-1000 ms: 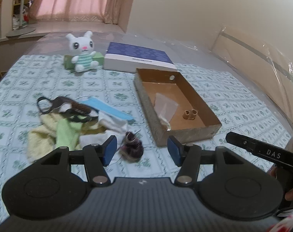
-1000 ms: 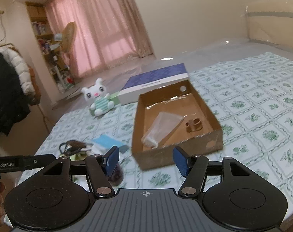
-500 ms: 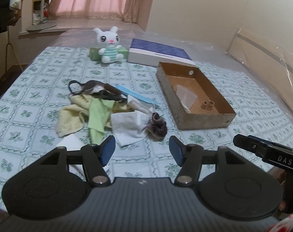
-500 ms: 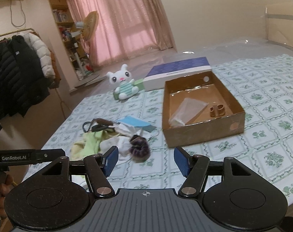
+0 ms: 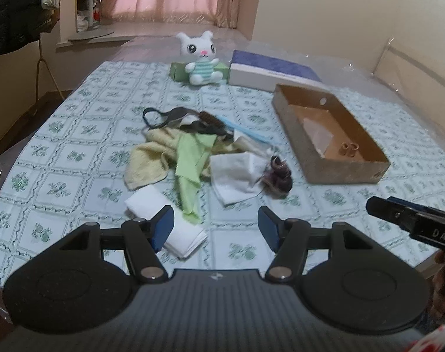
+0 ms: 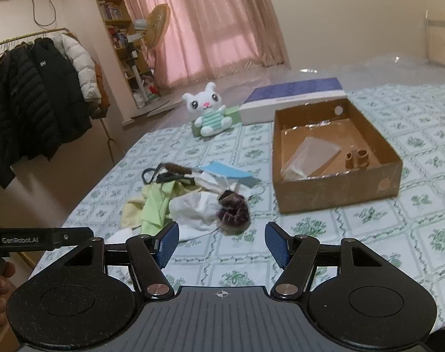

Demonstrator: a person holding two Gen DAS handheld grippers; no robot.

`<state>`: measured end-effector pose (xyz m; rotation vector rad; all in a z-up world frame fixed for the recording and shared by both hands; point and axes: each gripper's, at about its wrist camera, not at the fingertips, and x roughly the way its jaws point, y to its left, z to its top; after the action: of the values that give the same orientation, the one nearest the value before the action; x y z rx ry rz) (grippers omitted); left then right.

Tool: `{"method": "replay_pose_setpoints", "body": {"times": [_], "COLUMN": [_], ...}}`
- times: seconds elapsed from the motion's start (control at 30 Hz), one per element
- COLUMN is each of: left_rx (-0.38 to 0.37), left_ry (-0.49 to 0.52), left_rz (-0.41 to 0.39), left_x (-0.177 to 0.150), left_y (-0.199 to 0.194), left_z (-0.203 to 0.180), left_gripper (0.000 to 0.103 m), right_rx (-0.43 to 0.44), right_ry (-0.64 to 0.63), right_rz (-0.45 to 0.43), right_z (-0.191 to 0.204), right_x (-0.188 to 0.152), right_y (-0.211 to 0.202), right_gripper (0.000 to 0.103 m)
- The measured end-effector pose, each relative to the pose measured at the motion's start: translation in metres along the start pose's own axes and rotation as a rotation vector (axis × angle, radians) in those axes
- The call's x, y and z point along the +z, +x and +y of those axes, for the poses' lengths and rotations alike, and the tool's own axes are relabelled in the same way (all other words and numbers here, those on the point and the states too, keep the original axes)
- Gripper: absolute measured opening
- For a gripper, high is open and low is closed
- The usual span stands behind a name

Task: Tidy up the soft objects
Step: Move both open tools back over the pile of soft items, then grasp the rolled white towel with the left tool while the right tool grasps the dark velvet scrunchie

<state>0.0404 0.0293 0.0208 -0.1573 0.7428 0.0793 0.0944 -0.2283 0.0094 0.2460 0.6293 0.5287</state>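
Since the earlier frame our left tongs have just been opening; both they and the right tongs gape empty, farther from the cloth pile. It lies on the green-patterned bed, beside the cardboard box, pink curtains behind.

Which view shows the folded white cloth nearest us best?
The left wrist view: the folded white cloth lies nearly whole by the left pad. In the right wrist view, only a white corner peeks from behind the finger.
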Motion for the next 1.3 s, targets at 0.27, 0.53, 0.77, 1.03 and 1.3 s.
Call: {"method": "replay_pose_setpoints", "body": {"times": [0.27, 0.53, 0.77, 1.03, 1.3], "left_rx": [0.007, 0.044, 0.060, 0.121, 0.180], "left_ry": [-0.026, -0.051, -0.044, -0.023, 0.000], "left_rz": [0.047, 0.098, 0.152, 0.184, 0.213], "left_x": [-0.012, -0.021, -0.025, -0.023, -0.027], "left_y": [0.027, 0.055, 0.085, 0.117, 0.136], "left_z": [0.013, 0.027, 0.027, 0.022, 0.024], "left_gripper": [0.061, 0.061, 0.061, 0.062, 0.066], "right_rx": [-0.017, -0.017, -0.030, -0.043, -0.035], "right_ry": [-0.004, 0.024, 0.055, 0.079, 0.072], "right_rz": [0.028, 0.098, 0.153, 0.194, 0.216], "right_z": [-0.005, -0.012, -0.021, -0.031, -0.030], "right_x": [-0.009, -0.021, -0.029, -0.032, -0.031], "right_y": [0.019, 0.045, 0.065, 0.086, 0.104], "right_gripper": [0.065, 0.065, 0.065, 0.065, 0.065]}}
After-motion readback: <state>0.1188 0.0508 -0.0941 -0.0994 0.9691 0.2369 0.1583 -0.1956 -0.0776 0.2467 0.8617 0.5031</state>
